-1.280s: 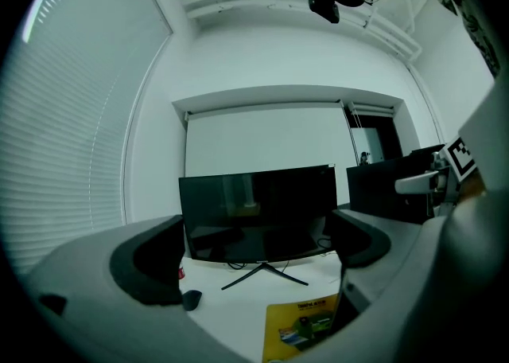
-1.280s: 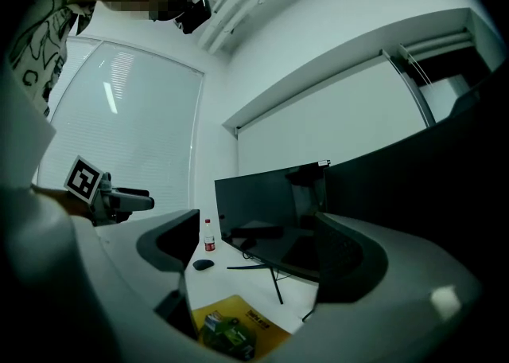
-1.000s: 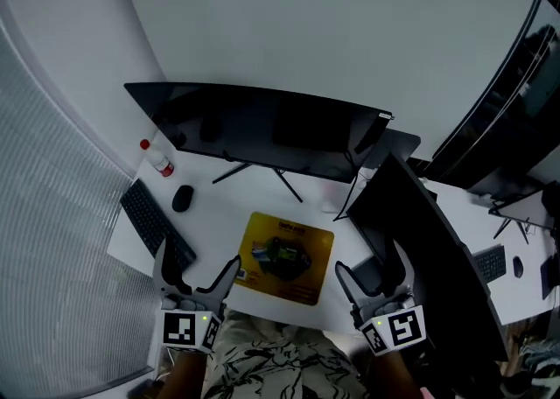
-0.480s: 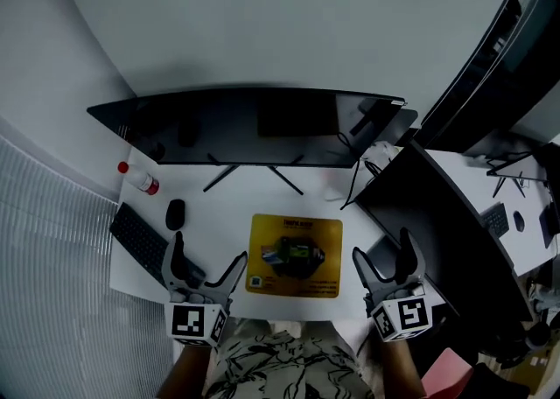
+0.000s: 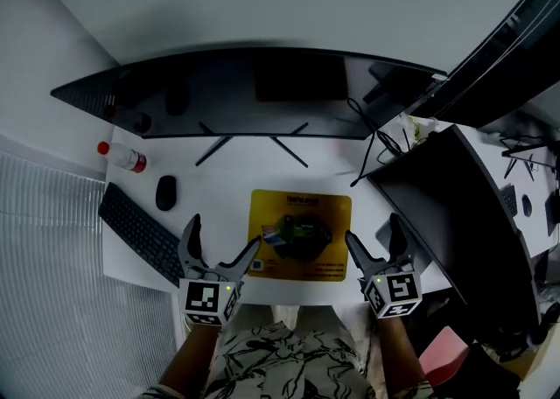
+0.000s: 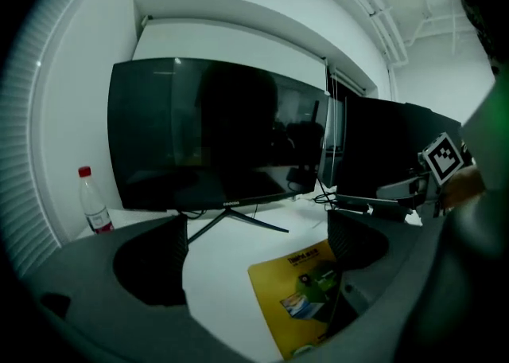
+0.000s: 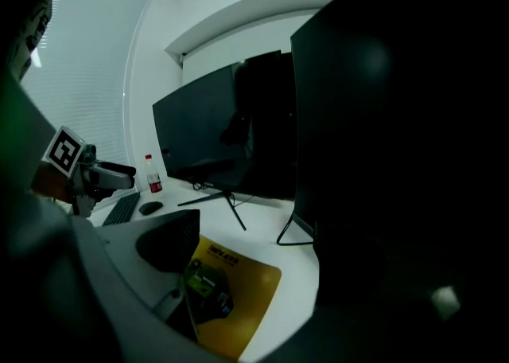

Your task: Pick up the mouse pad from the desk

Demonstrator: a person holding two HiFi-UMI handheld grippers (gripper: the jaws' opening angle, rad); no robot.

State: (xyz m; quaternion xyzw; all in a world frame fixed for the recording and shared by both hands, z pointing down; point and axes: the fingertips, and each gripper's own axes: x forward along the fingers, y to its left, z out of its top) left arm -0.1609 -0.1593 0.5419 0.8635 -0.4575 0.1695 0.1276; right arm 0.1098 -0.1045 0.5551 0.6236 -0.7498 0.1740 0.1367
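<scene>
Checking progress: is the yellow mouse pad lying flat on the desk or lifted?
Flat. The mouse pad lies spread on the desk, no edge raised; the left claw and right claw stand open at its sides.

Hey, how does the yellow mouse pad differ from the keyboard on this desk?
The mouse pad is yellow with a printed picture; the keyboard is black. The mouse pad is nearly square, the keyboard long and narrow. The mouse pad lies square to the front edge of the desk; the keyboard lies slanted at the left. Both lie flat on the white desk.
</scene>
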